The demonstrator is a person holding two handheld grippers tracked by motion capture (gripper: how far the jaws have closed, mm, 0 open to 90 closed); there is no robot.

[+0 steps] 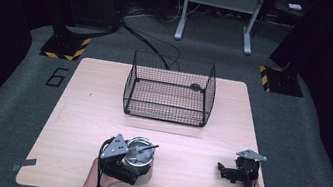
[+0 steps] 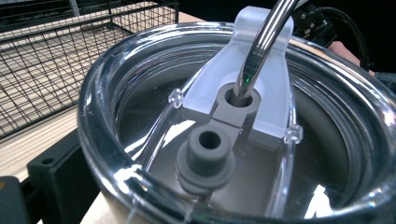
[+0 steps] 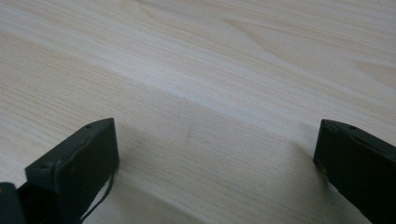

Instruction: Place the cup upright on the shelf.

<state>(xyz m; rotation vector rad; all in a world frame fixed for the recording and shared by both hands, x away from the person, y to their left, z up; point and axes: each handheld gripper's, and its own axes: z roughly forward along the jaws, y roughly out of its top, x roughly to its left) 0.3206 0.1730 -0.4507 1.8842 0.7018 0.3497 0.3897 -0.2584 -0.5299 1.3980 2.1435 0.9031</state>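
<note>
A shiny metal cup [image 1: 139, 161] stands near the front edge of the wooden table [image 1: 91, 107]. It has a clear lid [image 2: 116, 93] on top, and a metal straw [image 2: 261, 42] pokes out through a grey ring in that lid. A small grey plug [image 2: 205, 156] sits next to the ring, closer to the camera.

The left gripper [image 1: 118, 159] is right up against the cup, on its left side, with a hand [image 1: 99, 184] holding it from below. In the left gripper view the cup sits just in front of the fingers and one black finger [image 2: 51, 177] shows low down beside the cup's wall — but I cannot tell if the fingers squeeze the cup or just rest next to it.

The right gripper [image 1: 235, 173] is well apart from the cup, off to the right. Its two black fingers [image 3: 74, 168] stand wide apart and low over the bare wood, with nothing between them.

A black wire basket [image 1: 170, 89] stands farther back on the table, beyond both grippers. In the left gripper view it shows behind the cup, to the left.
</note>
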